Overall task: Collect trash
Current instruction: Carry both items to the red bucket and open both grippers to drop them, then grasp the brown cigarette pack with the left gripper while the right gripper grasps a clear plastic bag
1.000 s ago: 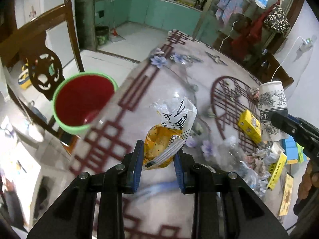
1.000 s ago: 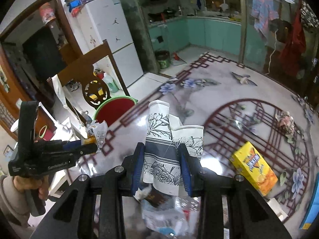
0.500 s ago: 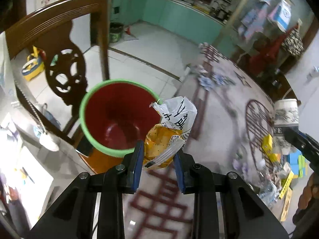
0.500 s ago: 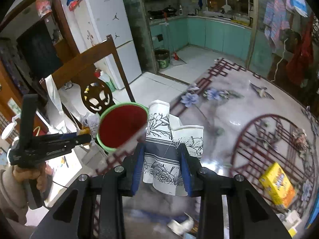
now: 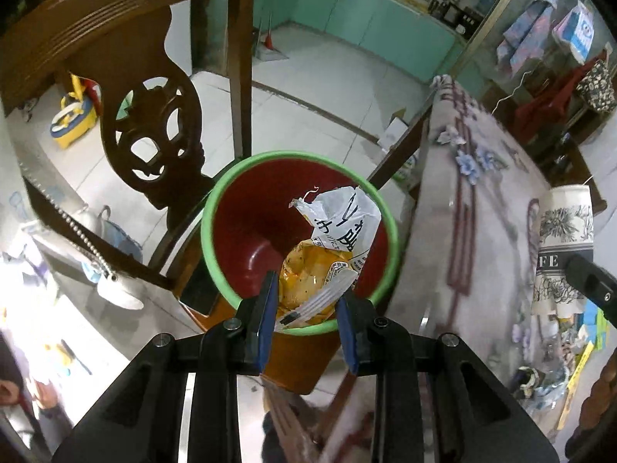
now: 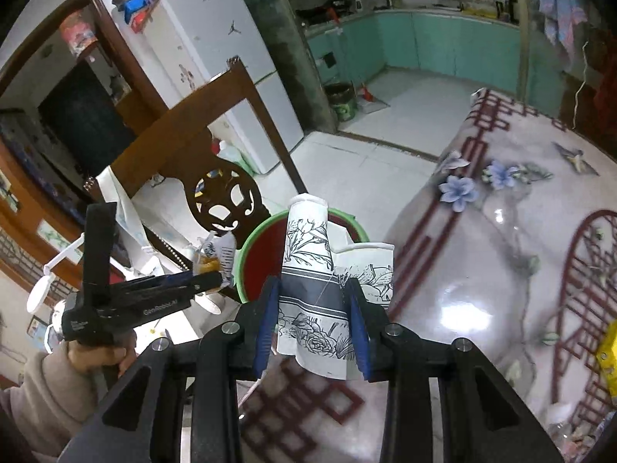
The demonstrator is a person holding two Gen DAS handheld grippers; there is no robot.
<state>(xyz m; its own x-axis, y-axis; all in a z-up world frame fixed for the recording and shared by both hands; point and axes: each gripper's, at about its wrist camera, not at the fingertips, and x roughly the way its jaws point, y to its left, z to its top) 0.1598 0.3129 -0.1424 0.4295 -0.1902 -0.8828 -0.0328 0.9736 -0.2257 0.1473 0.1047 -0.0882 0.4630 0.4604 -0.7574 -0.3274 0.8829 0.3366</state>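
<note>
Left wrist view shows our left tool [image 5: 306, 301] pinching a snack wrapper [image 5: 327, 254] over the red bin [image 5: 216, 208] for dropping, while our right tool [image 6: 313, 316] clamps crushed paper cups [image 6: 327, 289] beside the counter [image 6: 482, 270].

chair: carved dark wooden chair [image 5: 154, 115], back with openwork medallion, stands just beside the table edge
table: patterned table [image 6: 501, 270], glossy top, maroon lattice borders, blue flowers [image 6: 459, 189]
fridge: white two-door refrigerator [image 6: 227, 88] behind the chair, coloured clutter on top
cabinets: teal kitchen cabinets [image 6: 443, 42] along far wall
floor: white tiled floor [image 5: 327, 77]
floor bin: dark waste bin [image 6: 343, 102] by the pillar, red broom or dustpan just beside it
toy: yellow and white plastic item [image 5: 71, 123] on floor behind chair, type unclear
laundry: clothes hanging [image 5: 540, 38] at upper right
box: yellow box [image 6: 607, 351] on table at right edge
</note>
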